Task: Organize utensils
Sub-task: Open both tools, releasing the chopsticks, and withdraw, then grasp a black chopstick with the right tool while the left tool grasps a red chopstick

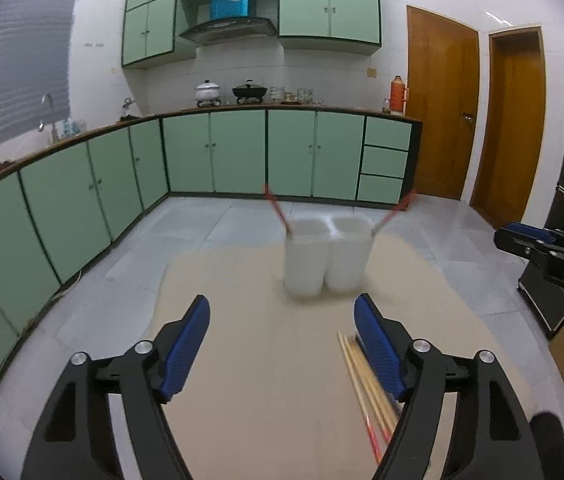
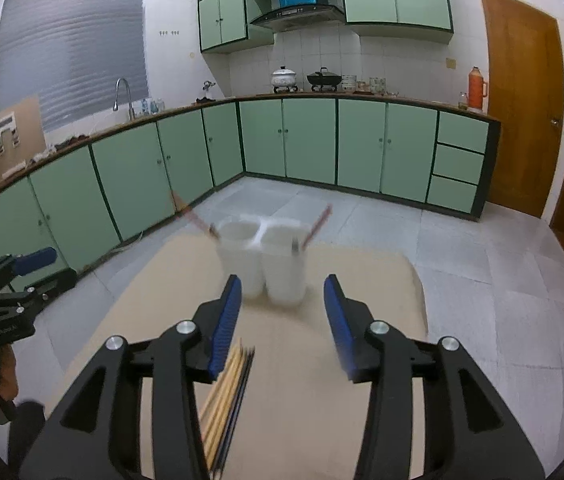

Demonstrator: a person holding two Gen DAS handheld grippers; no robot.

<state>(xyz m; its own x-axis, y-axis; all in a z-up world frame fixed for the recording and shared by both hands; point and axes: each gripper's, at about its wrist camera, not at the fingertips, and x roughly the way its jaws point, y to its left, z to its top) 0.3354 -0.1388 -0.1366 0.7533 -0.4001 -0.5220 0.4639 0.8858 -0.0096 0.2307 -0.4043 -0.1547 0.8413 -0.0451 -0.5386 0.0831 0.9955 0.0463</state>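
Blue-padded left tongs (image 1: 282,344) wide apart, nothing gripped; right tongs (image 2: 280,320) likewise parted, empty. Chopsticks (image 1: 365,384) flat on tan bench (image 1: 262,400) btwn the two tongs. Twin white holder (image 1: 327,256) ahead, one red stick (image 1: 276,208) per cup.

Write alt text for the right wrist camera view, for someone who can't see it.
The right gripper hangs open and empty over a tan table, facing a white two-cup utensil holder with one red-handled chopstick leaning out of each cup. A bundle of chopsticks lies on the table beside its left finger. Green kitchen cabinets line the background.
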